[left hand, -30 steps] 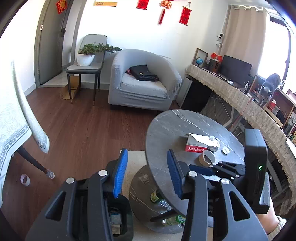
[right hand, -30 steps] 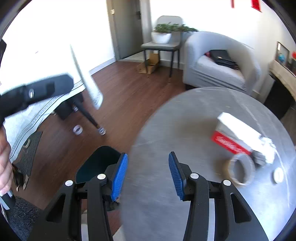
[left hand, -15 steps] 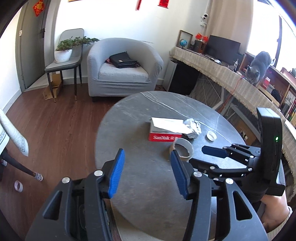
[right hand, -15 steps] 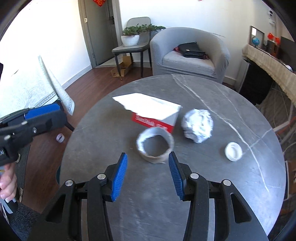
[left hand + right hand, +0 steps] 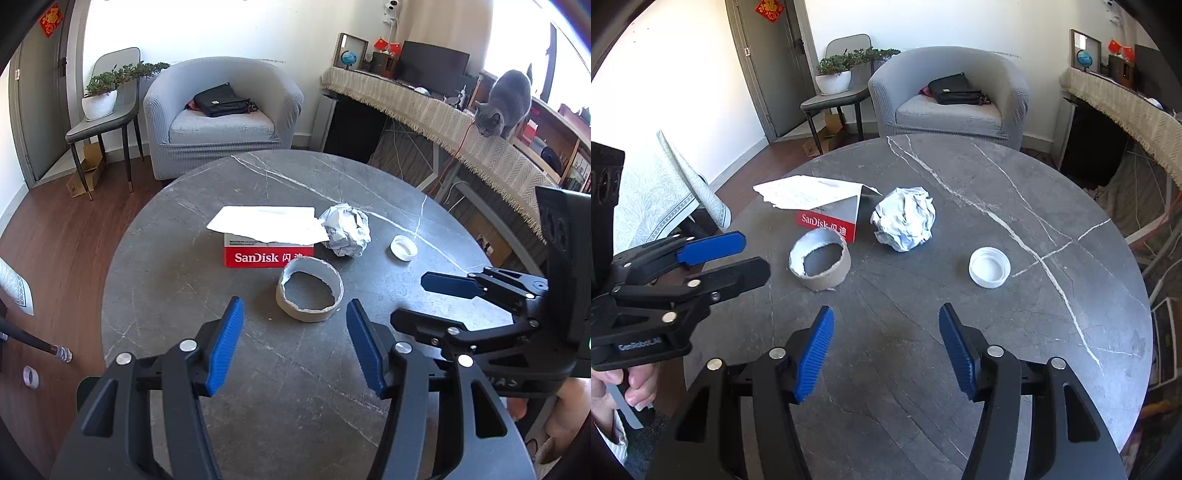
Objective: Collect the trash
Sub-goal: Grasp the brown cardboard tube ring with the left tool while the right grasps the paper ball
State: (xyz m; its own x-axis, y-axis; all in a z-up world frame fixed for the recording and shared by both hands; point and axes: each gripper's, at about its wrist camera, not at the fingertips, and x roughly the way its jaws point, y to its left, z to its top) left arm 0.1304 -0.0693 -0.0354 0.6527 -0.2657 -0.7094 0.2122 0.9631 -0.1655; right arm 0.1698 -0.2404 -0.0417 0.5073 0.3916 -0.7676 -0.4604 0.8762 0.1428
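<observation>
Sitting just ahead of your left gripper (image 5: 293,345), a touch right of its centreline, the cardboard ring (image 5: 309,288) stands open end up on the round table (image 5: 155,266), touching the red box (image 5: 267,254). Both sets of jaws are opening with nothing between them (right gripper (image 5: 886,349) faces the paper ball (image 5: 904,218) instead), so left's nearer.

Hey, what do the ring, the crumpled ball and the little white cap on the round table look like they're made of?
Ring: likely cardboard, matte brown-grey with a torn, ragged rim. Crumpled ball: paper, white with sharp creases. Cap: probably plastic, smooth white with a ribbed edge.
</observation>
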